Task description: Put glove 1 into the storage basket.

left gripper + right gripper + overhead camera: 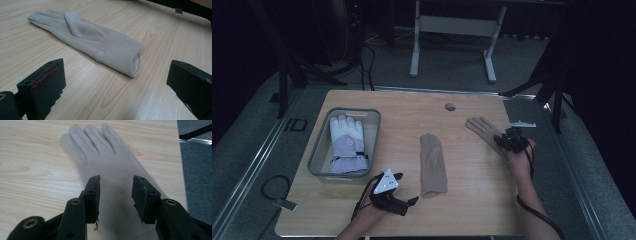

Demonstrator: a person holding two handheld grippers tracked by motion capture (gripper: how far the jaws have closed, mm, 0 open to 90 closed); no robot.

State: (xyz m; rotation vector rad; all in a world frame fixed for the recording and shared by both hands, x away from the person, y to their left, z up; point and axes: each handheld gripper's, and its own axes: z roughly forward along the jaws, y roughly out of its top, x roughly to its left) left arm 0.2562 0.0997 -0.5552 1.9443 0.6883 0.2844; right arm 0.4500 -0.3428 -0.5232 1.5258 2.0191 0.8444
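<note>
Here the right tongs (pixel 116 195) hang released, jaws apart over the cuff end of a flat beige knit glove (pixel 105 162) near the right edge of the pale wood-grain surface (pixel 472 200). The left tongs (pixel 117 85) gape wide before a second beige glove (pixel 90 40), its cuff hollow. A grey plastic bin (pixel 319 150) holds a padded white-and-lilac ski glove (pixel 347 145).

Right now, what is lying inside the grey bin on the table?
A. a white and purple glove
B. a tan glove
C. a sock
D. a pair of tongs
A: the high view shows a white and purple glove lying in the grey bin, while both tan gloves lie out on the wooden table.
</note>
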